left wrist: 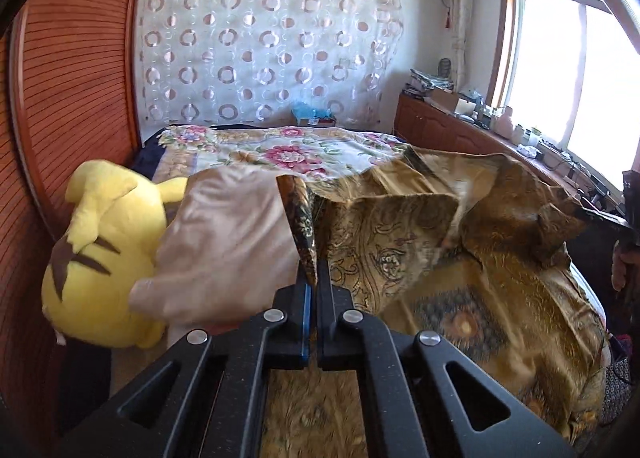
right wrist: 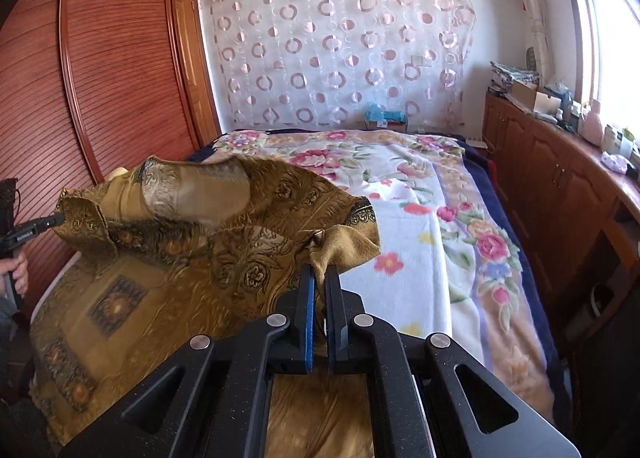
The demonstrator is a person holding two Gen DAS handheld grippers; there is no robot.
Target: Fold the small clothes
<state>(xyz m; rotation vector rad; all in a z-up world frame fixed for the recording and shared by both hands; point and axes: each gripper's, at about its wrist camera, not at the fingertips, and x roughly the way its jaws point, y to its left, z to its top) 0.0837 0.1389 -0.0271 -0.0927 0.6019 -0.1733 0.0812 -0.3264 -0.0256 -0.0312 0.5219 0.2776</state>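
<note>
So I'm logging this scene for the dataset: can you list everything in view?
garment: one, gold patterned, lifted over the near bed
plush toy: one, yellow, left beside the pillow
pillow: one, beige, near left
floral blanket: one, white and pink, on the bed
wardrobe: one, reddish wood, left
curtain: one, sheer pink circles, back wall
cabinet: one, wooden, cluttered, under the window
left tongs: shut on garment
right tongs: shut on garment

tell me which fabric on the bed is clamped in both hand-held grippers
The gold patterned garment: left hand-held gripper and right hand-held gripper each pinch an edge of it. The floral blanket lies flat on the bed and the beige pillow is untouched.
</note>
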